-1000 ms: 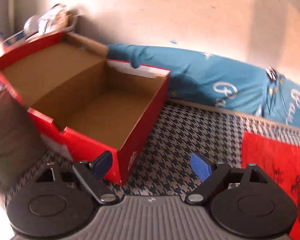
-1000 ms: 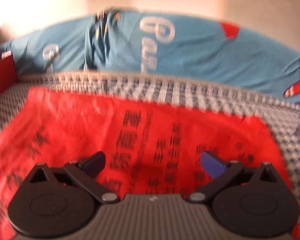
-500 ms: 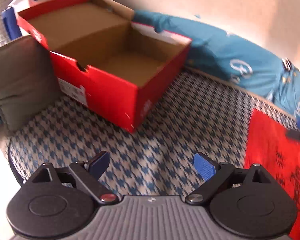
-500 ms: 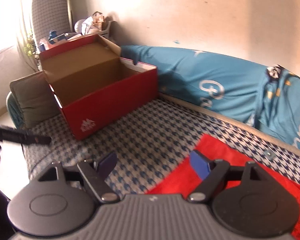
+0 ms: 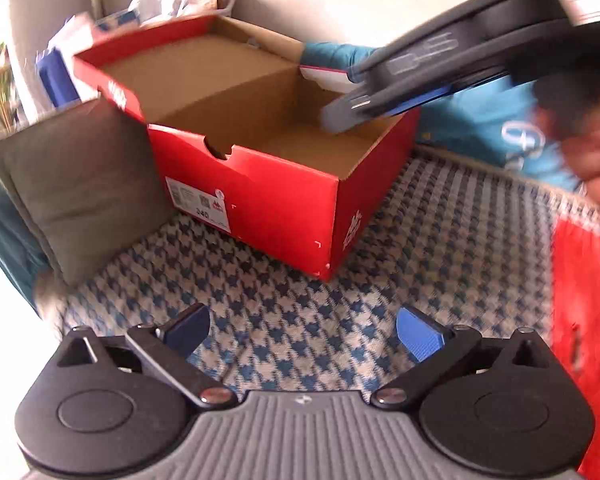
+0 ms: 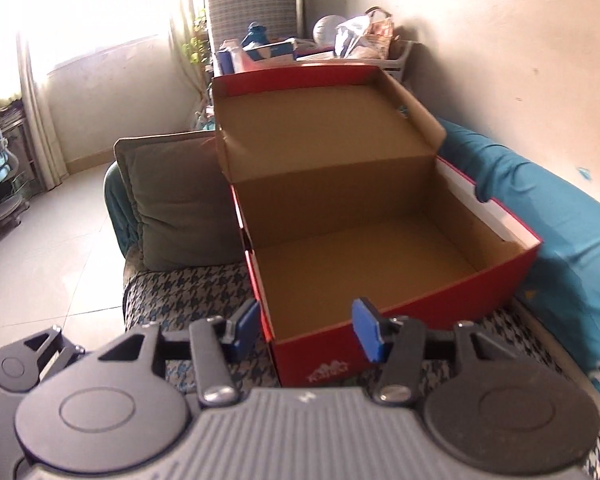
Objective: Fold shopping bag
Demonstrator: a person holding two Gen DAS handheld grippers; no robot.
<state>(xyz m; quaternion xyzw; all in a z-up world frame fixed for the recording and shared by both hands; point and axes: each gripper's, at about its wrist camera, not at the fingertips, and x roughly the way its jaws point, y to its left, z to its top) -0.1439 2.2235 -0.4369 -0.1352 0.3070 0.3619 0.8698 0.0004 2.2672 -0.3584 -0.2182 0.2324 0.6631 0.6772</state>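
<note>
on the blue-and-white houndstooth cover (image 5: 440, 248) stood one open red cardboard shoebox (image 5: 268, 204), its lid tipped back. left of the shoebox leaned one grey-green cushion (image 5: 80, 184); behind it lay one teal blanket (image 6: 560, 216). right of the shoebox, at the frame's edge, lay the red shopping bag (image 5: 584, 300). the left gripper (image 5: 302, 330) gaped wide and held nothing. the right gripper (image 6: 306, 328), over the shoebox, had just been narrowing, nothing between its jaws.

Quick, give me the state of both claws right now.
Left claw: open wide, jaws just opened further, nothing between them.
Right claw: half open, jaws just closing, holding nothing, aimed at the red box.
</note>
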